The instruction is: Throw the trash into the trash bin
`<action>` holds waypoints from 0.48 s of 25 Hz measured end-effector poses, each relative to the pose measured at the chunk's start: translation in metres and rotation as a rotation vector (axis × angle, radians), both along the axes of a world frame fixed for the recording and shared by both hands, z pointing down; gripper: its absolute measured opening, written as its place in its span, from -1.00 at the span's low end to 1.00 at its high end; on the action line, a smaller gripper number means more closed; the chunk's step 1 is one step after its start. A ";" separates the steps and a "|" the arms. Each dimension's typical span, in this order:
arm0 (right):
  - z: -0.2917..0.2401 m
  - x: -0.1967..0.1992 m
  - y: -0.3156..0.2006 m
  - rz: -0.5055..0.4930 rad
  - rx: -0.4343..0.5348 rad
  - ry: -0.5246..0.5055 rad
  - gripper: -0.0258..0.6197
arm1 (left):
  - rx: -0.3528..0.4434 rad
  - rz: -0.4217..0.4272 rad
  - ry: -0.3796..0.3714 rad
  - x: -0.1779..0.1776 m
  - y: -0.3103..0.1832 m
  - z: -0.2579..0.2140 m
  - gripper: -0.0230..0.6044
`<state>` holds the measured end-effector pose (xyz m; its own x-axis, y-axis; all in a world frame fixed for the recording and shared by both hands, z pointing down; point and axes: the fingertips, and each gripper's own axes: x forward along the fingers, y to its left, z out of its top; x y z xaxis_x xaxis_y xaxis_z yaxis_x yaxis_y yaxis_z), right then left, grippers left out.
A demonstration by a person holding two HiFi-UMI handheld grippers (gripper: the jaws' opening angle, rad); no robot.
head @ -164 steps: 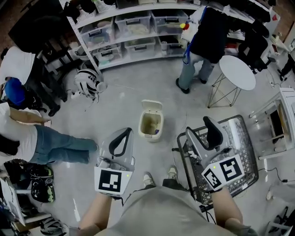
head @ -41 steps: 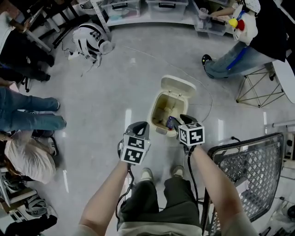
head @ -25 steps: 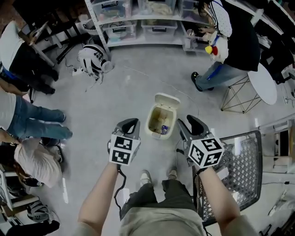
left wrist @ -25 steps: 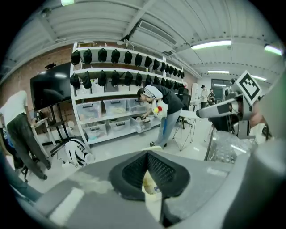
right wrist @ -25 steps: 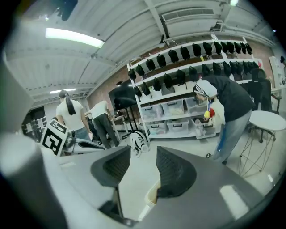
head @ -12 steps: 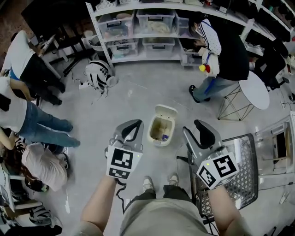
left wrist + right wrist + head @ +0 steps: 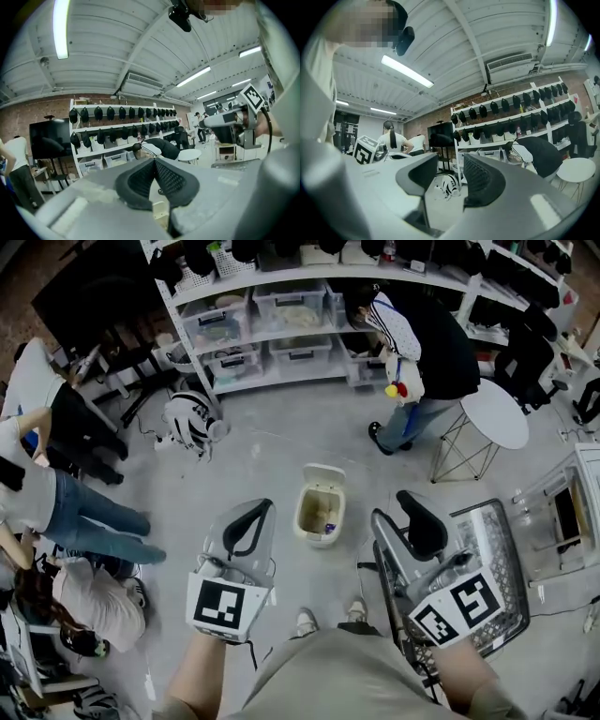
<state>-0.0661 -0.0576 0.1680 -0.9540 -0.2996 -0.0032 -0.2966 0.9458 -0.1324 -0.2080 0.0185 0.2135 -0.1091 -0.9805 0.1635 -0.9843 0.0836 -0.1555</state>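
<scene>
The cream trash bin (image 7: 321, 505) stands on the grey floor with its lid tipped back, and scraps of trash (image 7: 327, 525) lie inside. My left gripper (image 7: 261, 510) hangs to the bin's near left, and its black pads (image 7: 140, 180) meet at the tips with nothing between them. To the bin's near right my right gripper (image 7: 398, 512) is held open and empty. In the right gripper view the jaws (image 7: 451, 164) stand apart, pointing level at shelves across the room. Both grippers are well above the bin.
A wire mesh cart (image 7: 492, 563) stands right beside my right arm. A round white table (image 7: 497, 413) and a person (image 7: 412, 334) bending at the shelving (image 7: 281, 315) are beyond the bin. A striped helmet (image 7: 187, 418) lies on the floor; people (image 7: 56, 484) crowd the left.
The purple piece that my right gripper held over the bin now lies in the bin. Both grippers have risen and drawn back from the bin, which looks smaller and farther.
</scene>
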 end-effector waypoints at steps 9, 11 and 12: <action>-0.001 0.028 0.017 0.035 0.000 -0.001 -0.37 | 0.058 0.003 -0.030 0.015 0.008 -0.011 -0.92; 0.003 0.031 0.013 0.047 -0.001 0.010 -0.37 | 0.060 0.013 -0.034 0.018 0.002 -0.011 -0.92; 0.005 0.034 0.011 0.055 0.002 0.017 -0.37 | 0.063 0.019 -0.041 0.021 0.000 -0.012 -0.92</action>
<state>-0.0324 -0.0464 0.1732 -0.9360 -0.3517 0.0124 -0.3505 0.9282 -0.1246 -0.1868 0.0183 0.2012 -0.0955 -0.9907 0.0969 -0.9786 0.0756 -0.1912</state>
